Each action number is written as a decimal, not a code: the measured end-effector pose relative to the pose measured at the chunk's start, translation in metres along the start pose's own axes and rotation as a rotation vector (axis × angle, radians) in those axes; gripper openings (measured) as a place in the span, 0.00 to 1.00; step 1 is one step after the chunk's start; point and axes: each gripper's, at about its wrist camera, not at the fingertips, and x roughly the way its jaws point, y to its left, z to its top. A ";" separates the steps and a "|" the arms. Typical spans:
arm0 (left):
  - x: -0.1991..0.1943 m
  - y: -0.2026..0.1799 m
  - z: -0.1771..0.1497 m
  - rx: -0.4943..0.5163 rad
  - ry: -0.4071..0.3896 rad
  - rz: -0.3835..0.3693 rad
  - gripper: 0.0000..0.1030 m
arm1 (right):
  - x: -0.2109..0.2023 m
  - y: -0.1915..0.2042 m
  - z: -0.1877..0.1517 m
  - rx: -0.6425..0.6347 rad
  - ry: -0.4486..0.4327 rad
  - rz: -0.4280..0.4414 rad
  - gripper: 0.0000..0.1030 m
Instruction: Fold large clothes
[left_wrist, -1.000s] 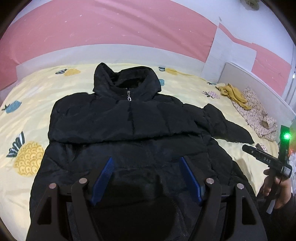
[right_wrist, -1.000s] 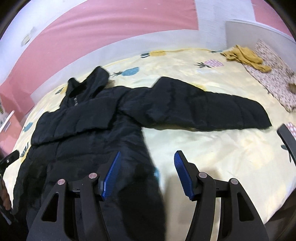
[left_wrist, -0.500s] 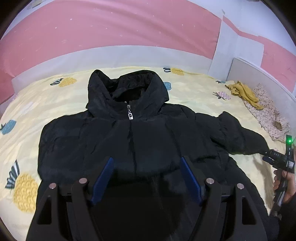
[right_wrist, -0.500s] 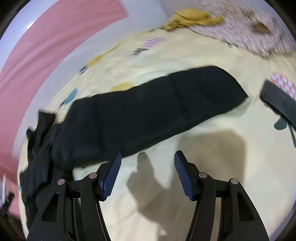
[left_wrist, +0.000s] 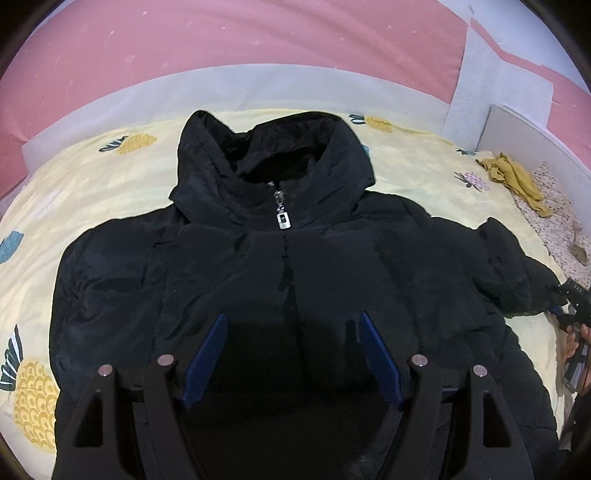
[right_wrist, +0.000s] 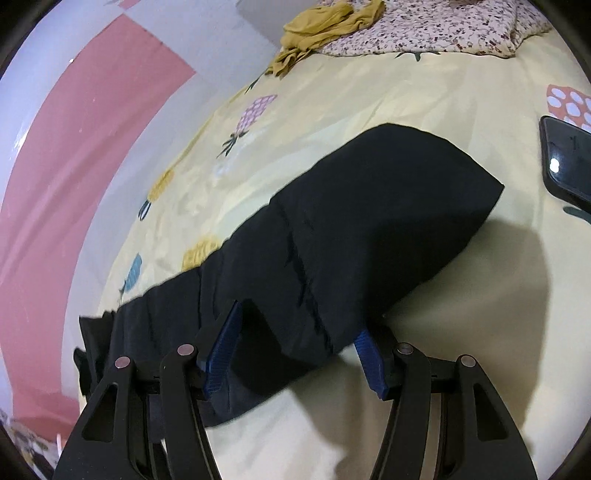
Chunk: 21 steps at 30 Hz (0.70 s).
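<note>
A black hooded puffer jacket (left_wrist: 280, 266) lies face up on the yellow bed, zipped, hood toward the wall. My left gripper (left_wrist: 291, 347) is open and empty, above the jacket's chest. The jacket's right sleeve (right_wrist: 369, 229) stretches out across the sheet. My right gripper (right_wrist: 295, 339) is open with the sleeve's near edge between its blue fingers (right_wrist: 221, 343); the jaws stand wide, not clamped. It shows in the left wrist view (left_wrist: 570, 314) at the sleeve's end.
The yellow pineapple-print sheet (left_wrist: 92, 192) covers the bed. A mustard garment (right_wrist: 325, 26) and a floral cloth (right_wrist: 436, 29) lie at the far side. A dark phone (right_wrist: 565, 158) lies beside the sleeve end. Pink and white wall (left_wrist: 221, 48) behind.
My left gripper has moved forward over the jacket toward the collar. My right gripper has swung down to the outstretched sleeve, which now sits between its open fingers.
</note>
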 end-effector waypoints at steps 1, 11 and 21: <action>0.002 0.002 -0.001 -0.005 0.002 0.004 0.73 | 0.001 -0.001 0.002 0.011 -0.005 -0.001 0.51; 0.012 0.008 -0.002 -0.010 0.016 0.015 0.73 | -0.015 0.005 0.012 0.030 -0.052 0.015 0.11; 0.012 0.013 -0.001 -0.034 0.025 -0.010 0.73 | -0.085 0.111 0.007 -0.205 -0.144 0.202 0.09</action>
